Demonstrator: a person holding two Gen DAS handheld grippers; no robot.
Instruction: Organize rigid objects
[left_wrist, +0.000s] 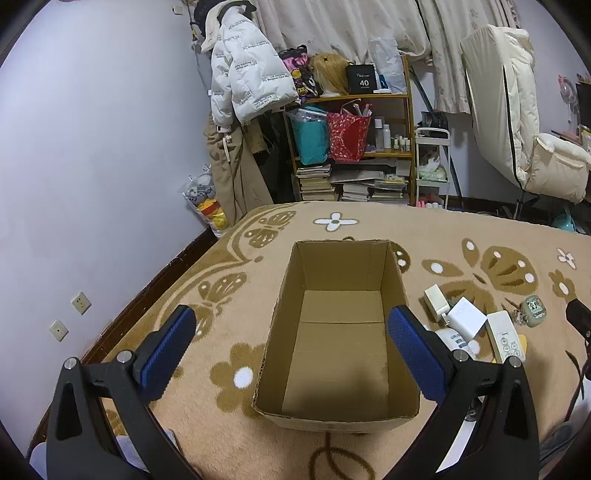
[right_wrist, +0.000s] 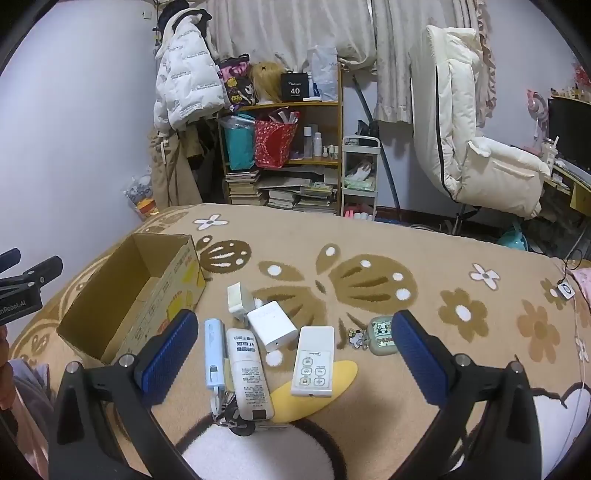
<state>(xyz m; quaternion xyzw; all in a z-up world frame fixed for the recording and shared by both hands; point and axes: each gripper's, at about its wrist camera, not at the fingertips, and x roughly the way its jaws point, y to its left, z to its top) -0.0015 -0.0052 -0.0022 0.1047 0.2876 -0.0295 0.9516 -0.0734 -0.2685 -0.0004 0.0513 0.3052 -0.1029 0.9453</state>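
Note:
An empty open cardboard box sits on the patterned blanket. To its right lies a cluster of small items: two white chargers, a white remote, a white bottle, a pale blue slim device with keys, and a small greenish case with a keychain. My left gripper hovers open over the box. Above the cluster, my right gripper is open with nothing between its fingers. The left gripper also shows at the left edge.
The blanket covers a bed that ends at the wall on the left. A cluttered bookshelf, hanging coats and a cream padded chair stand beyond the far edge. A charging cable lies at the right.

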